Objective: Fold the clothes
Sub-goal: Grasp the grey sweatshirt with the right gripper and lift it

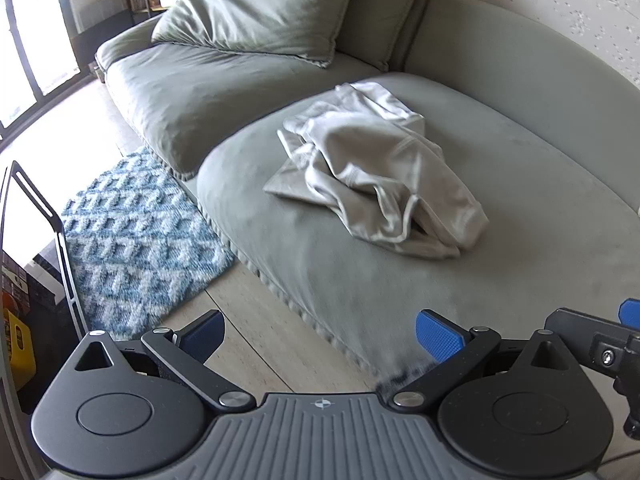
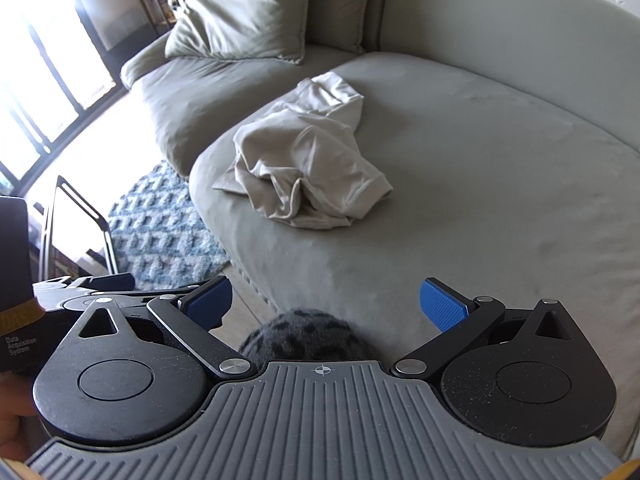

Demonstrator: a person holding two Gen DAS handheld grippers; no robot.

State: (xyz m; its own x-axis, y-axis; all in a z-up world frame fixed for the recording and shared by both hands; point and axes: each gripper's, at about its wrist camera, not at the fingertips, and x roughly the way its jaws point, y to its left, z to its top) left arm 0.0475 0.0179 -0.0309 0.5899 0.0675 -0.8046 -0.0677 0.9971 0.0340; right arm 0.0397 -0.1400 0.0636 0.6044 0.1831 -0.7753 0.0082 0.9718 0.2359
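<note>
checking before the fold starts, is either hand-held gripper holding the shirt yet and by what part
Nothing is held. The left hand-held gripper and right hand-held gripper are both open, short of the crumpled pale garment, which lies untouched on the sofa cushion.

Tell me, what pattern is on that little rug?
A blue-and-white zigzag weave on the rug, clearest in the left wrist view.

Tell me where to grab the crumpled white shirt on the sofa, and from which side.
Probably the ribbed sleeve cuff of the white shirt, approached from the near sofa edge. It sticks out clear of the heap, giving a firm hemmed edge. Both the left gripper and right gripper are open and empty.
</note>
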